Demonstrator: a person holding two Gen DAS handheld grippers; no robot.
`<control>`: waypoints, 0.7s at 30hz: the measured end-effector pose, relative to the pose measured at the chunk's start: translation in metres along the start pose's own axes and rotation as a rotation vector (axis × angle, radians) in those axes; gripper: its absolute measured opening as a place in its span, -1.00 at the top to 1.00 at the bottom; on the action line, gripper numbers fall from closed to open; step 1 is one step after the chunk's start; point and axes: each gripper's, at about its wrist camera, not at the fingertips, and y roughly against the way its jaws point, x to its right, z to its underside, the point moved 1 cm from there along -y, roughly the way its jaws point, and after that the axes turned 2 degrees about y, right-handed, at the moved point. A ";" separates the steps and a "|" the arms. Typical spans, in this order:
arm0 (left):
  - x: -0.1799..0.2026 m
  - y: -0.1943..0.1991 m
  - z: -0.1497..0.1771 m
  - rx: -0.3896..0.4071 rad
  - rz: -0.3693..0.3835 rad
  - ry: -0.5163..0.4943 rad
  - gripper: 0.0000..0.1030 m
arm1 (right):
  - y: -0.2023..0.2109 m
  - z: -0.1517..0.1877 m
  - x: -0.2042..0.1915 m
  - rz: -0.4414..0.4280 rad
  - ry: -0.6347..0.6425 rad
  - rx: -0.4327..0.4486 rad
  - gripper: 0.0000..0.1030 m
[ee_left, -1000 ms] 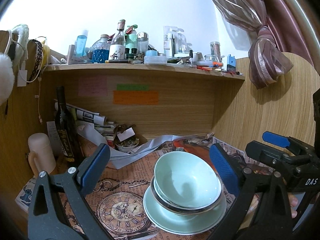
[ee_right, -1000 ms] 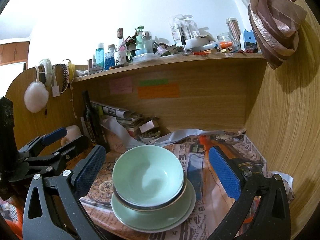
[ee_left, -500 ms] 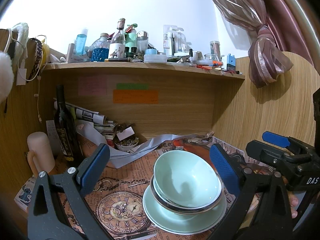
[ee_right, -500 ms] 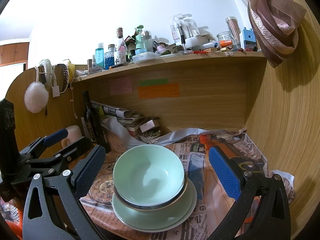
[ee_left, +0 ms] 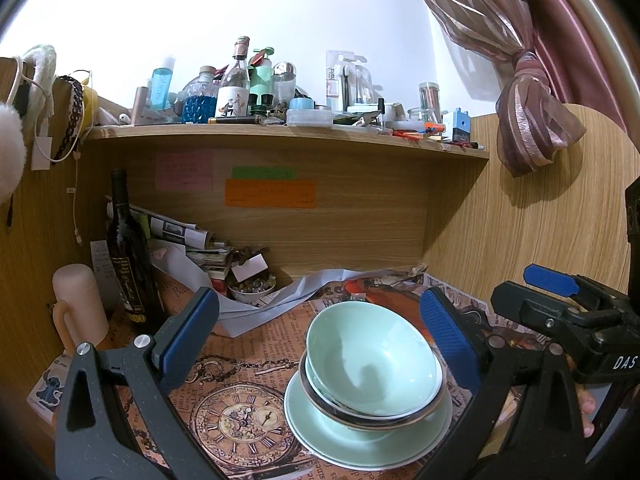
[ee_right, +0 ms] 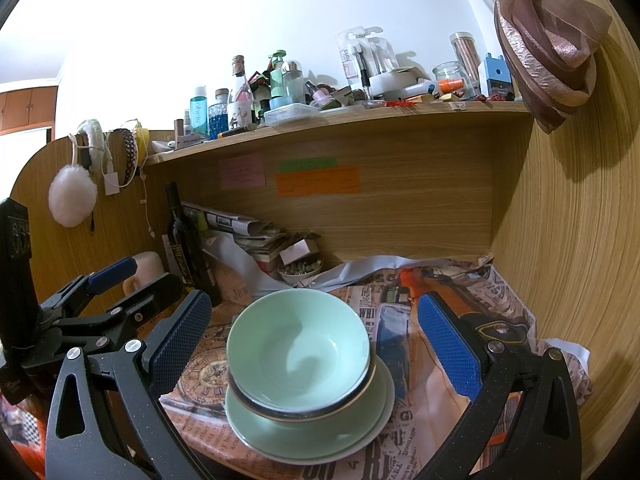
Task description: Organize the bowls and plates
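On the paper-covered surface a plate carries two nested bowls. The stack lies ahead between both claws; in the right wrist view it looks more nearly centred. Right claw and left claw both hover released, level, holding nothing.

Almost nothing altered over the last second. Bowl stack sitting a touch lower and nearer between the left gripper fingers than before. In the right wrist view, bowl stack drifted marginally upward, toward the gap of the right gripper. Left gripper edged slightly higher beside it.
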 end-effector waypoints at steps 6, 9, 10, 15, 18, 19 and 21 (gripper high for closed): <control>0.001 0.000 0.000 0.001 -0.001 -0.002 -0.99 | 0.000 0.000 0.000 0.001 -0.001 -0.002 -1.00; 0.002 0.000 -0.001 0.003 -0.002 -0.003 -0.99 | 0.000 0.000 -0.002 -0.001 -0.005 -0.002 -1.00; 0.002 -0.001 -0.001 0.003 -0.001 -0.003 -0.99 | 0.000 0.001 -0.003 0.000 -0.006 -0.002 -1.00; 0.001 -0.001 -0.002 0.006 0.001 0.000 -0.99 | -0.001 0.001 -0.005 0.005 -0.006 -0.001 -1.00; 0.003 0.000 -0.002 0.005 0.006 0.000 -0.99 | 0.000 0.001 -0.005 0.005 -0.010 -0.002 -1.00; 0.004 0.000 -0.003 0.006 0.009 -0.003 -0.99 | -0.001 0.001 -0.005 0.004 -0.013 -0.004 -1.00; 0.007 0.001 -0.003 0.011 0.008 -0.010 -0.99 | -0.001 0.001 -0.006 0.008 -0.016 -0.004 -1.00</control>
